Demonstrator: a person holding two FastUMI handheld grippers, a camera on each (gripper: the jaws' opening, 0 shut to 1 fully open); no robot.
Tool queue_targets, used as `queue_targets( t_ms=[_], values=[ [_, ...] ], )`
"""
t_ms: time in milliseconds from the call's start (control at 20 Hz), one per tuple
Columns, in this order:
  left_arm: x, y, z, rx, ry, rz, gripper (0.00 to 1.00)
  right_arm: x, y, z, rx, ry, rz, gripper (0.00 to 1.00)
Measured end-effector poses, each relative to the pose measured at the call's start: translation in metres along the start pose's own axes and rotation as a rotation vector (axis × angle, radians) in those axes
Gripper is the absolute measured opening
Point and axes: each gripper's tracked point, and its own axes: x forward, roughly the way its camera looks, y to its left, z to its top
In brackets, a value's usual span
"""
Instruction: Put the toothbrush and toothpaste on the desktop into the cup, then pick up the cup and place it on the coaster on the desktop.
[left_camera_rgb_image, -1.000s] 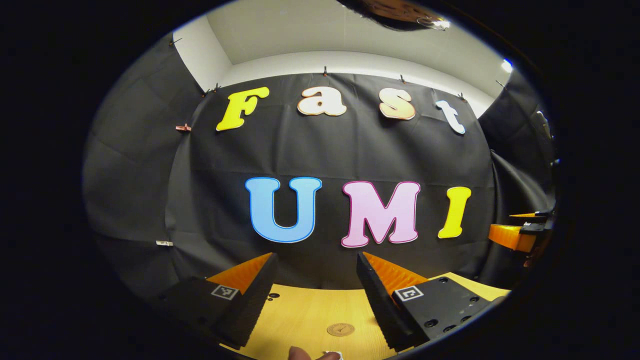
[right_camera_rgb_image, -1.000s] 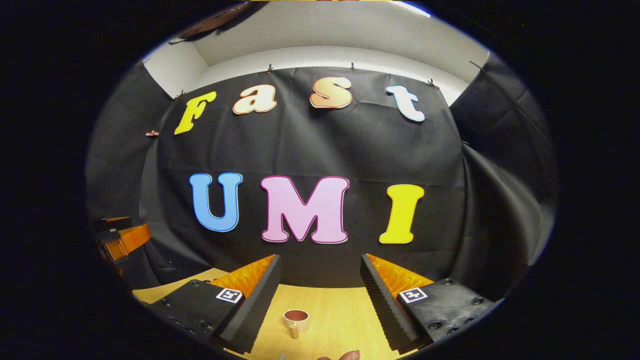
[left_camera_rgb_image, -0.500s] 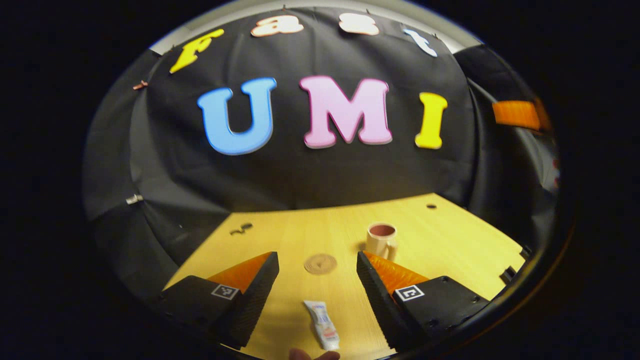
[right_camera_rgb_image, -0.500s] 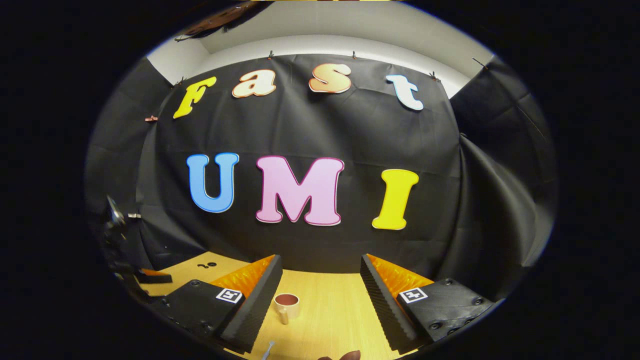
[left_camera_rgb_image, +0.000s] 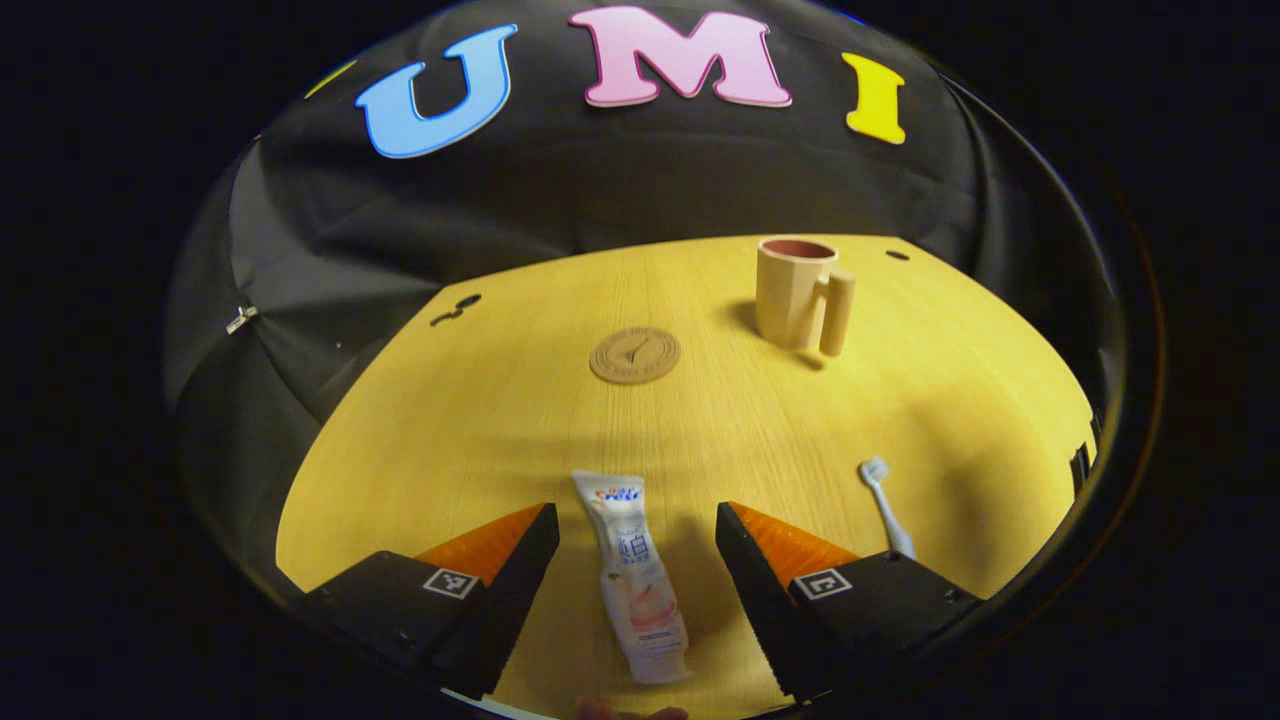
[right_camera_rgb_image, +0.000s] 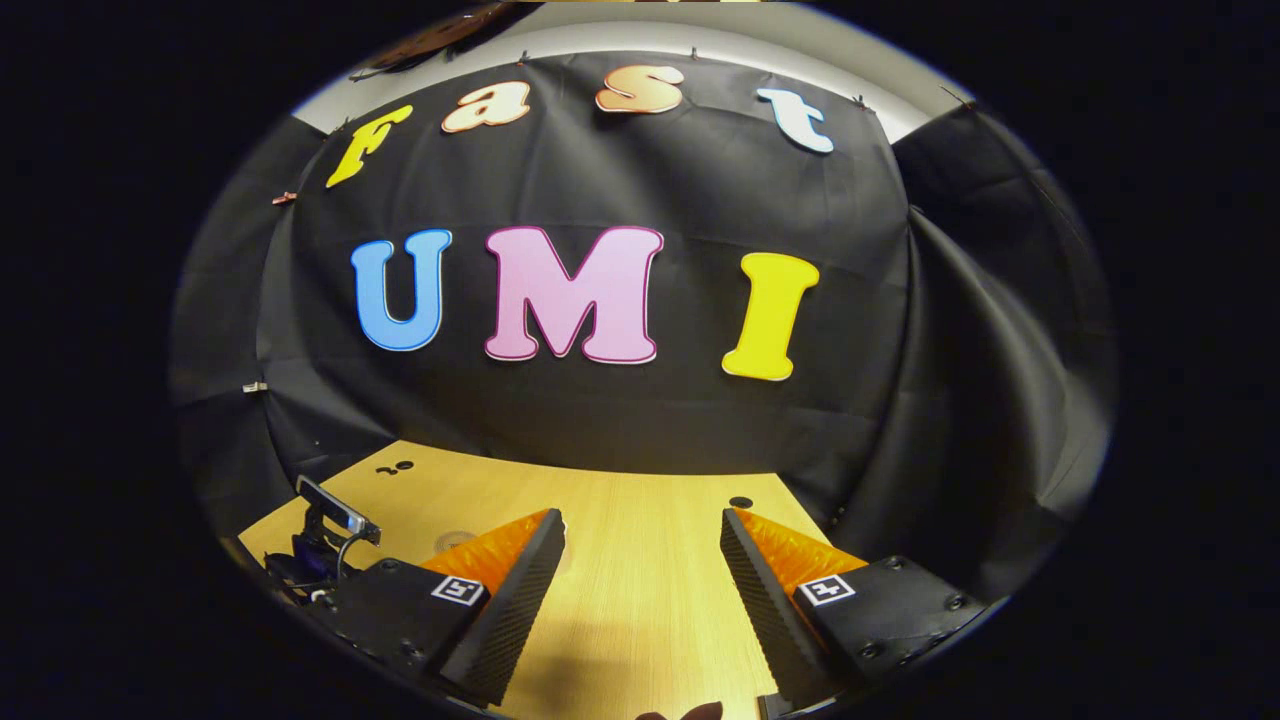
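Both grippers wide open, empty; toothpaste (left_camera_rgb_image: 633, 575) lies between left gripper (left_camera_rgb_image: 636, 585) fingers, cup (left_camera_rgb_image: 797, 292) ahead-right; right gripper (right_camera_rgb_image: 641, 592) over bare desktop (right_camera_rgb_image: 640, 560)

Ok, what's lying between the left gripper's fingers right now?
In the left gripper view the toothpaste lies flat on the table in the gap of the open left gripper, lengthwise, touching neither finger.

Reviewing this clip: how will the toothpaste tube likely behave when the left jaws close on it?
The toothpaste tube lies flat between the open jaws, so it probably won't roll. Its soft body may squash and sag. It looks small, so likely light.
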Motion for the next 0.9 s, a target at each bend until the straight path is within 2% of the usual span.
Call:
queue_targets(
  t_ms=[150,250,400,450,550,800,850,900],
  values=[
    [0.013,0.003,-0.023,-0.005,0.086,0.01,0.91,0.012,-0.003,-0.021,-0.008,0.05,0.008,0.97],
    [0.017,0.002,-0.021,-0.019,0.089,0.0,0.89,0.018,0.001,-0.037,-0.029,0.086,0.027,0.97],
    [0.015,-0.006,-0.02,-0.023,0.095,-0.042,0.81,0.022,0.019,-0.066,-0.021,0.173,0.083,0.97],
    [0.013,-0.006,-0.021,-0.019,0.11,-0.039,0.66,0.021,0.026,-0.073,-0.014,0.194,0.101,0.97],
    [0.017,-0.005,-0.022,-0.015,0.119,-0.037,0.49,0.023,0.039,-0.087,-0.005,0.241,0.128,0.97],
    [0.017,-0.004,-0.023,-0.05,0.137,-0.105,0.42,0.008,0.088,-0.152,0.064,0.462,0.207,0.98],
    [0.017,-0.003,-0.02,-0.054,0.135,-0.119,0.43,0.005,0.1,-0.166,0.07,0.508,0.217,0.98],
    [0.018,-0.002,-0.019,-0.057,0.127,-0.131,0.36,0.003,0.112,-0.182,0.069,0.554,0.224,0.98]
  ],
)
